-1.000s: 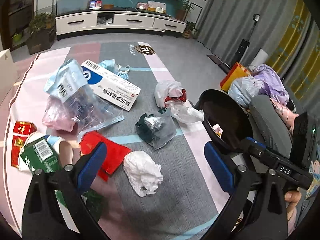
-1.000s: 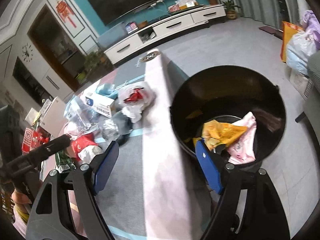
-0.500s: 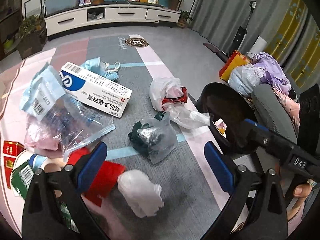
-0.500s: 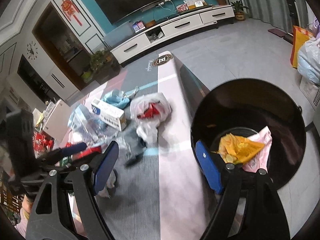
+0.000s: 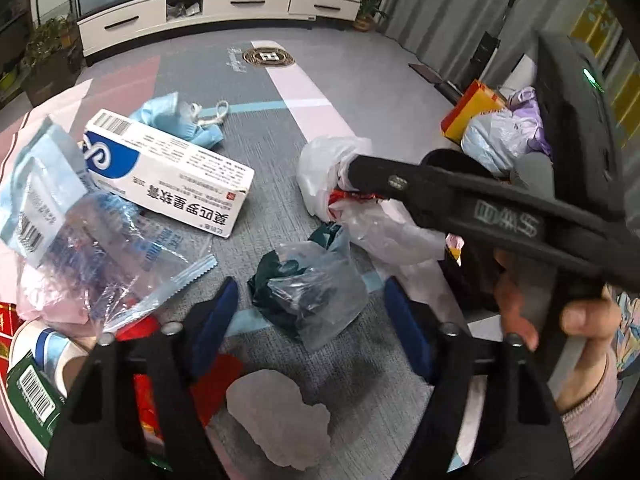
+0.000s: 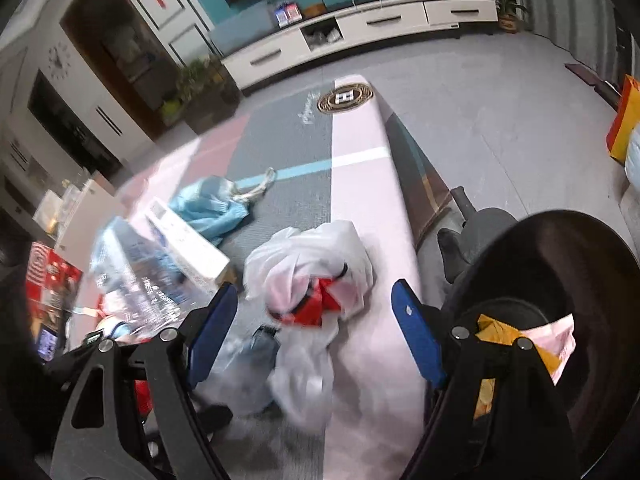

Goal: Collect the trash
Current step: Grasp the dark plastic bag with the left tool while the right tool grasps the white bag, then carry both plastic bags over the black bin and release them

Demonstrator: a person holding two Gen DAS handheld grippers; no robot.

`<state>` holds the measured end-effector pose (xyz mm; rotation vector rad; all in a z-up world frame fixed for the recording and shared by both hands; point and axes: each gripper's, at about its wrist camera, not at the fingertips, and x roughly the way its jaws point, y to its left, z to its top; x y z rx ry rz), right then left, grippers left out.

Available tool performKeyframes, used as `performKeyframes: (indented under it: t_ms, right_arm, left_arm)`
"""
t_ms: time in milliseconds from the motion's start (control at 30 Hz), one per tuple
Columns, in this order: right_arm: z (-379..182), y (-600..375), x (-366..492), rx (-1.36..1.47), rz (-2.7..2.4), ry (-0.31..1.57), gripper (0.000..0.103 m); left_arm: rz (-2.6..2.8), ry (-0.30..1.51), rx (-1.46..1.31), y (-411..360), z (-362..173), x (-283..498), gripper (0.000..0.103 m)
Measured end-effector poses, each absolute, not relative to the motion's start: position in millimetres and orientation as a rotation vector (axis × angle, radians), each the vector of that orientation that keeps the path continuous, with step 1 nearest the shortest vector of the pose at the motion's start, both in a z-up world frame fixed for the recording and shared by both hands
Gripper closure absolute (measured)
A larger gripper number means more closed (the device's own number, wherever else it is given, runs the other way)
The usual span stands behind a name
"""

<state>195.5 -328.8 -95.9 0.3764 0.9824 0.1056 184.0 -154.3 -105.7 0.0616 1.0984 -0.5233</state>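
Both grippers, jaws wide and empty, frame litter: the right gripper (image 6: 314,330) the white bag (image 6: 310,270) beside the bin (image 6: 560,280), the left gripper (image 5: 312,320) a dark bag (image 5: 308,292).

My left gripper (image 5: 310,316) hangs low with its blue-padded jaws spread wide, nothing between them. My right gripper (image 6: 314,328) is likewise agape; in the left wrist view its black body crosses the frame, gripped by my right hand (image 5: 560,312).
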Motion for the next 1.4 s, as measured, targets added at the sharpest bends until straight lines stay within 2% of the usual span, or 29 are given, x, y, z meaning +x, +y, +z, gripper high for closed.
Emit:
performKeyframes:
  t_ms: [100, 133, 167, 367, 433, 567, 967, 1400]
  right_arm:
    - [-105, -325, 207, 0.366, 0.107, 1.008, 0.025]
    - [-108, -325, 209, 0.366, 0.103, 1.012, 0.034]
    - [-111, -325, 209, 0.368, 0.1, 1.012, 0.047]
    - [-113, -325, 203, 0.347, 0.087, 0.996, 0.08]
    - [-110, -326, 200, 0.352, 0.08, 0.981, 0.085]
    - [-90, -334, 182, 0.375, 0.048, 0.9, 0.087]
    - [-17, -359, 87, 0.408, -0.015, 0.671, 0.087]
    - [-23, -394, 9, 0.441, -0.146, 0.639, 0.087]
  left_arm:
    - [-0.514, 1.113, 0.071, -156, -112, 187, 0.044]
    - [-0.515, 1.113, 0.06, -155, -112, 188, 0.045]
    - [-0.509, 1.11, 0.054, -154, -112, 189, 0.047]
    - [-0.499, 1.095, 0.026, -149, -110, 190, 0.059]
    - [-0.494, 1.089, 0.026, -148, -109, 189, 0.061]
    - [-0.5, 1.063, 0.009, -146, -103, 182, 0.063]
    - [-0.554, 0.895, -0.096, -120, -34, 136, 0.063]
    - [-0.635, 0.905, -0.111, -141, -24, 100, 0.062]
